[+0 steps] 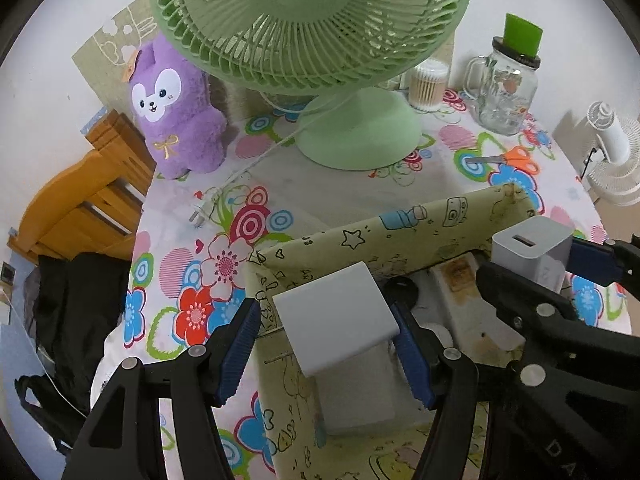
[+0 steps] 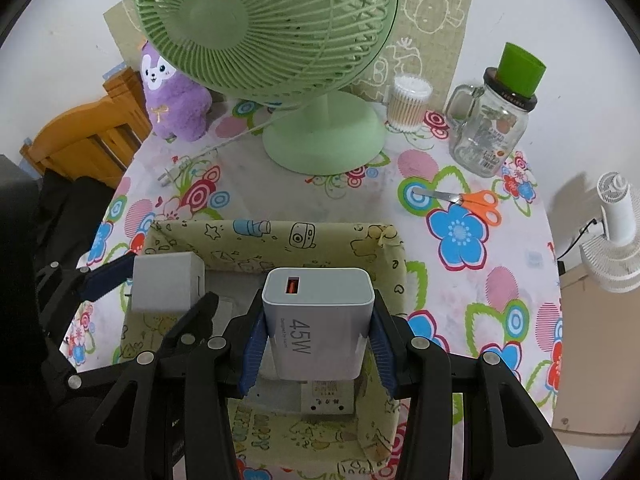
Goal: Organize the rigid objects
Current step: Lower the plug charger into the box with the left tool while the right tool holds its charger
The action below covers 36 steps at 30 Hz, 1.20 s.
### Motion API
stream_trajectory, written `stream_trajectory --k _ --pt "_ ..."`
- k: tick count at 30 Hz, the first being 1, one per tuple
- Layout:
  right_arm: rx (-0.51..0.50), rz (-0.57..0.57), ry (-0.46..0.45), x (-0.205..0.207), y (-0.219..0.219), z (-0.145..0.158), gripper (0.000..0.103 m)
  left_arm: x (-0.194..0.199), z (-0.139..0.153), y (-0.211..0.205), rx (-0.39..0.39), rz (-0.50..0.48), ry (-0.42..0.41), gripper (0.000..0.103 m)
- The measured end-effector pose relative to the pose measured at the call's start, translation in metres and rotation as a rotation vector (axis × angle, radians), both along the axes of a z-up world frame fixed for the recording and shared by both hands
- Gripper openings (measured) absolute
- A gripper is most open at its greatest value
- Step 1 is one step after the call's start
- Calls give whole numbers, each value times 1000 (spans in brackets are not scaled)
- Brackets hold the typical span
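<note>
A yellow patterned fabric box stands on the flowered tablecloth. My left gripper is open; a white block sits between its blue pads, touching the right pad only, above the box's inside. The same block shows at the left of the right wrist view. My right gripper is shut on a white 45W charger, held over the box; it also shows in the left wrist view. White items and a black part lie on the box floor.
A green desk fan stands behind the box, its cord and plug lying left. A purple plush, cotton swab jar, glass mug jar with green cap and orange scissors are around. A wooden chair stands left.
</note>
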State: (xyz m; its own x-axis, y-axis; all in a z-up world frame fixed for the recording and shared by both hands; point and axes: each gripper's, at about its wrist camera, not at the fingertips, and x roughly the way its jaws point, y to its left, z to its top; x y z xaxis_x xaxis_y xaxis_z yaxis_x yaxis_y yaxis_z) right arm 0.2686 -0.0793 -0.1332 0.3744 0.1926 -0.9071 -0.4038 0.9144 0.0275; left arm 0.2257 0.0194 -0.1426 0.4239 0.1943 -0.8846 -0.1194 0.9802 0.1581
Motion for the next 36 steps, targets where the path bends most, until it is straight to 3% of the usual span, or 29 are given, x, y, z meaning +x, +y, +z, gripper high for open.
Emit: stream_trajectory --k 3,7,19,33,36 --pt "5 -3 5 4 0 -2 50 4 0 -1 23 2 -15 69" --pt "5 -1 10 9 0 -5 50 6 -1 1 41 16 -15 82" --pt "-12 22 41 12 0 -17 50 -6 -2 2 -8 -7 14 97" --pt "-42 82 122 10 14 -40 50 -18 -9 -2 -22 -49 66 99" --pt "-39 92 133 8 17 -43 56 -19 -10 -1 -27 -50 71 99"
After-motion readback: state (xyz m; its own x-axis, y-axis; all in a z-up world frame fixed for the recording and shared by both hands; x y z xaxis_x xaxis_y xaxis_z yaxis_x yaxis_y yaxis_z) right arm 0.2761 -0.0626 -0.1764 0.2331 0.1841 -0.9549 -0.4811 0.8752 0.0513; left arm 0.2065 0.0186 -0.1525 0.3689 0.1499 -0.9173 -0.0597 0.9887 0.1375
